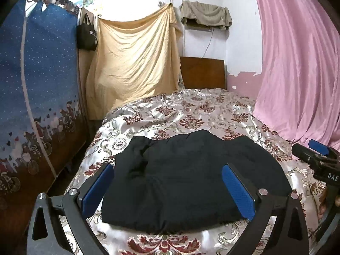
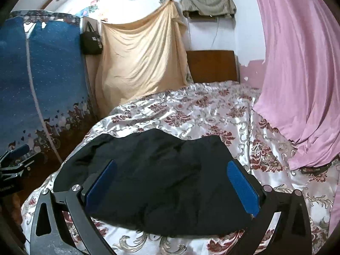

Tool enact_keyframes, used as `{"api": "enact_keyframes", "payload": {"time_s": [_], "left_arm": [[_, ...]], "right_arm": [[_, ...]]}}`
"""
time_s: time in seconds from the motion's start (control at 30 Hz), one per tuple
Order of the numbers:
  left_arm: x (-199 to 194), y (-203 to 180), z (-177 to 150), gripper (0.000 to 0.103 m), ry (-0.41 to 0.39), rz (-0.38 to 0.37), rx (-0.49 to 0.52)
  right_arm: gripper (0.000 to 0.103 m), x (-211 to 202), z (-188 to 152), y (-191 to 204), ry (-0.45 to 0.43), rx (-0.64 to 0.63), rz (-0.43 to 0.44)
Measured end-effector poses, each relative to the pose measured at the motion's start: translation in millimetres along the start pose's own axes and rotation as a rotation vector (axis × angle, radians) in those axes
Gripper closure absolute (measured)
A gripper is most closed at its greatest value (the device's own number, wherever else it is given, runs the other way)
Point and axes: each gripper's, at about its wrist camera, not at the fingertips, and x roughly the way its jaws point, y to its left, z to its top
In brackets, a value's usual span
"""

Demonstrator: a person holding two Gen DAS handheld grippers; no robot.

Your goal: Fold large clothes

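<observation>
a black fabric garment (image 1: 191, 180) is found folded into a thick, rumpled bundle, laid on the shiny floral-patterned bedspread (image 1: 191, 110) near its front edge. the left gripper (image 1: 167, 170) and right gripper (image 2: 172, 167) are held above it, blue-padded jaws spread wide, nothing gripped.

The black garment (image 1: 189, 180) lies bunched on the patterned bedspread (image 1: 191, 110), with bare bedding behind it up to the wooden headboard (image 1: 201, 72) — room to pass there. On the left the blue printed wardrobe cover (image 1: 38, 80) stands close along the bed edge; on the right the pink curtain (image 1: 297, 63) drapes onto the bedspread — both hem in the sides
</observation>
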Motion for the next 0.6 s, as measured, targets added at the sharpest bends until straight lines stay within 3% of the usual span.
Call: {"api": "enact_keyframes", "payload": {"time_s": [0.6], "left_arm": [[-52.5,12.9,-41.4,0.000,-0.059,0.054,0.006]], "right_arm": [[0.001,-69.6,-39.2,37.0,-0.105,-0.031,-0.014]]}}
